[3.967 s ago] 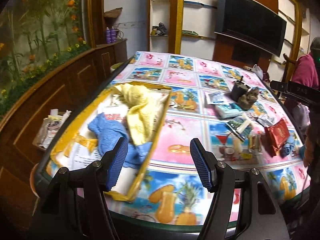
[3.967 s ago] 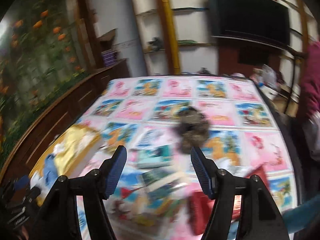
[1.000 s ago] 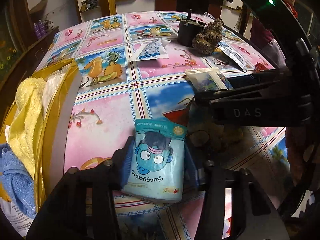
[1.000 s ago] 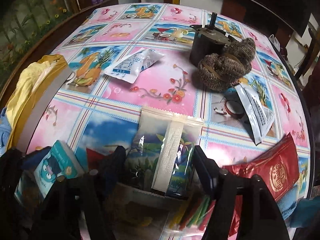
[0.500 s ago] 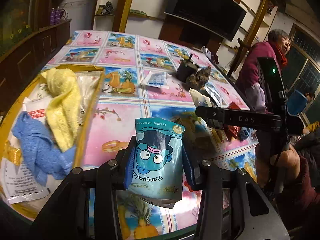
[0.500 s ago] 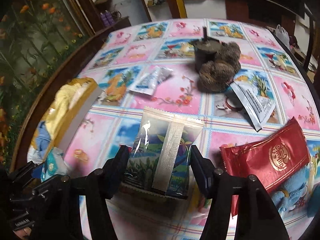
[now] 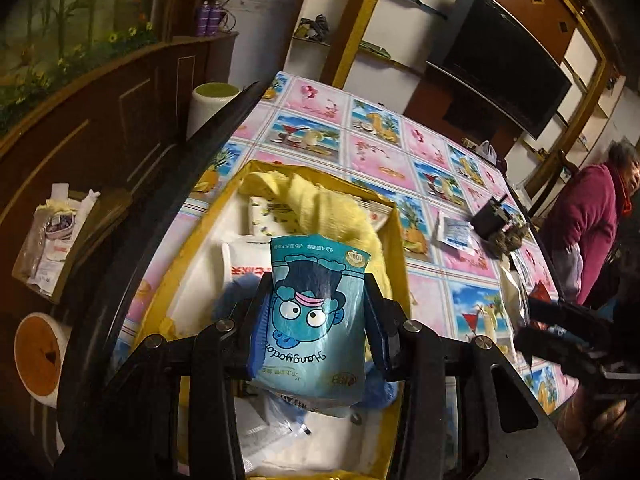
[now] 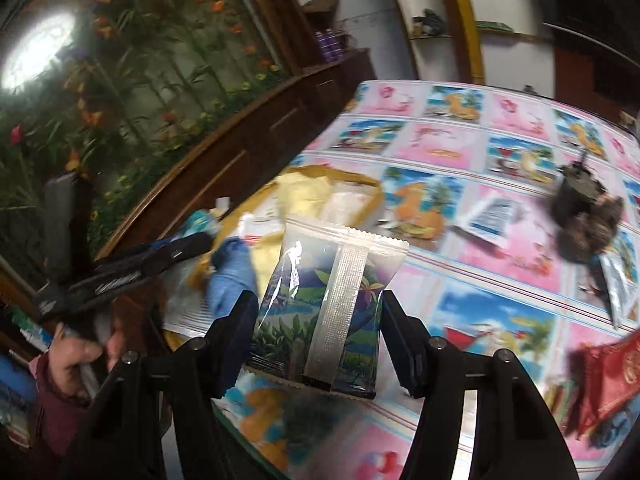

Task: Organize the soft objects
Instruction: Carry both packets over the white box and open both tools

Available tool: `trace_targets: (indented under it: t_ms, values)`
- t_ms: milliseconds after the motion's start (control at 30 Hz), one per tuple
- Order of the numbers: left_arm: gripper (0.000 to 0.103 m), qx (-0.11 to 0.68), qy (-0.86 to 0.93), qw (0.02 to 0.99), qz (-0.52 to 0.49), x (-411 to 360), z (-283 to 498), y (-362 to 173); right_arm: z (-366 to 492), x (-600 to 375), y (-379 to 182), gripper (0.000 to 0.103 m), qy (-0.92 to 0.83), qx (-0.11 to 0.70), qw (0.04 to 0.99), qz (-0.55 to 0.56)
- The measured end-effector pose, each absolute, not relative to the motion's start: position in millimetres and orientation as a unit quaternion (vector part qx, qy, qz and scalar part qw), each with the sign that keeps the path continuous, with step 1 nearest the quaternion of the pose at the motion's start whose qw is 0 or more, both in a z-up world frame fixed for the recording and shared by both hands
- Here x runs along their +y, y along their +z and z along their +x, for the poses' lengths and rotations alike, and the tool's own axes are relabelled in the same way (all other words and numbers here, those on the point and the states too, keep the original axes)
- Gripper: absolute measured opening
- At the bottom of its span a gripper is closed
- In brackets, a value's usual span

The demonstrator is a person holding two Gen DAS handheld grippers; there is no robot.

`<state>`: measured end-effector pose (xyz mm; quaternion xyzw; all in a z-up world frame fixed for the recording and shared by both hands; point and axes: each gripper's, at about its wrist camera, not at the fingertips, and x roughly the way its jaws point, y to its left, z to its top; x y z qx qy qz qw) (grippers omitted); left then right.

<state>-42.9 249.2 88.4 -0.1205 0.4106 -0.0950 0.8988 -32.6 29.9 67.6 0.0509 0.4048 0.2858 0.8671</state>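
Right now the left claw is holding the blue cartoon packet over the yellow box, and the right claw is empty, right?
Not quite. The right claw is not empty: the right wrist view shows it shut on a clear packet with a leafy picture. The left claw does hold the blue cartoon packet over the yellow box.

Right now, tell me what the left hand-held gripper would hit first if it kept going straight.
Probably the yellow towel in the yellow box: the left hand-held gripper, clamping the blue cartoon packet, points down into it. Depth is uncertain.
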Motion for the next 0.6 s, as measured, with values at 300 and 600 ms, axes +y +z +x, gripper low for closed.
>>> trace_targets:
  t_ms: [300, 600]
  values:
    - [0.042, 0.430, -0.074, 0.885, -0.162, 281, 8, 65, -38, 119, 51, 0.061, 0.353, 0.424, 0.834, 0.003]
    - [0.053, 0.448, -0.102, 0.861, -0.219, 302, 19, 48, -39, 172, 19, 0.063, 0.364, 0.438, 0.821, -0.043]
